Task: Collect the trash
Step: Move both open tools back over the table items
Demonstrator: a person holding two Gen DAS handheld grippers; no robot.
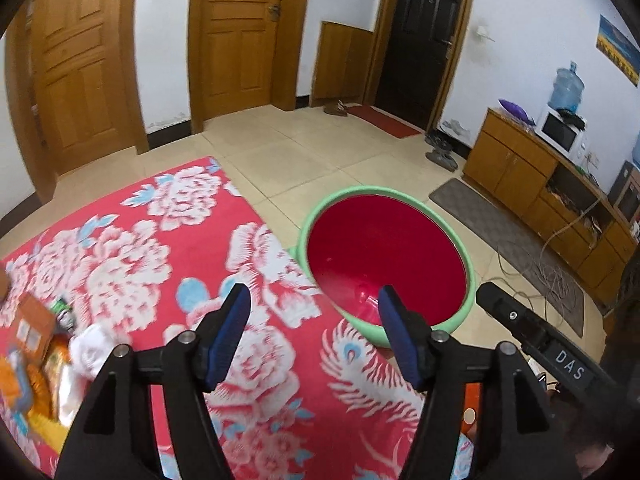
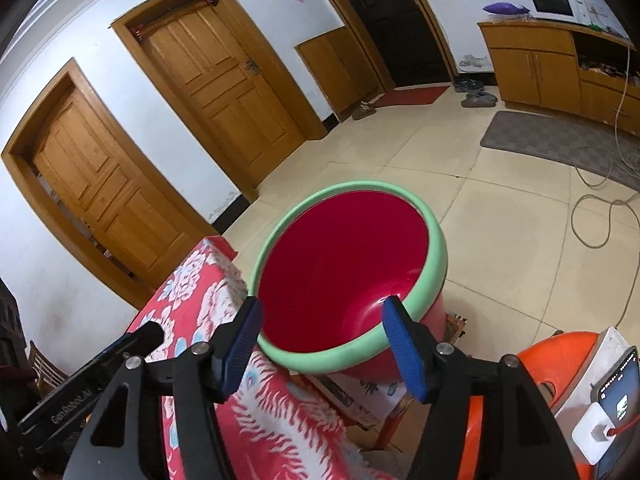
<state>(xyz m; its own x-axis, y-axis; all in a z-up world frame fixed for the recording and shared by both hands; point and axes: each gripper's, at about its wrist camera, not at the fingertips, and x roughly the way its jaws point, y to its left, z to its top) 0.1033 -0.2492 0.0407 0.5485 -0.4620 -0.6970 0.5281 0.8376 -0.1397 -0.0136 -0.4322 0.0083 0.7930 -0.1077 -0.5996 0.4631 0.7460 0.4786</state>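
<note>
A red bin with a green rim (image 1: 316, 216) stands beside the table and looks empty inside; it also shows in the right wrist view (image 2: 434, 240). My left gripper (image 1: 314, 300) is open and empty above the red flowered tablecloth (image 1: 160, 248), near the bin. A pile of trash lies at the table's left: a white crumpled tissue (image 1: 90, 350), an orange carton (image 1: 34, 326), a small can (image 1: 64, 312) and yellow wrappers (image 1: 48, 380). My right gripper (image 2: 322, 314) is open and empty, just over the bin's near rim.
An orange plastic stool (image 2: 556, 356) with a phone (image 2: 618, 400) and charger stands at the right. Wooden doors (image 1: 236, 40), a cabinet (image 1: 520, 168) with a microwave, floor mats and loose cables lie beyond. The tablecloth hangs over the table's edge (image 2: 200, 280).
</note>
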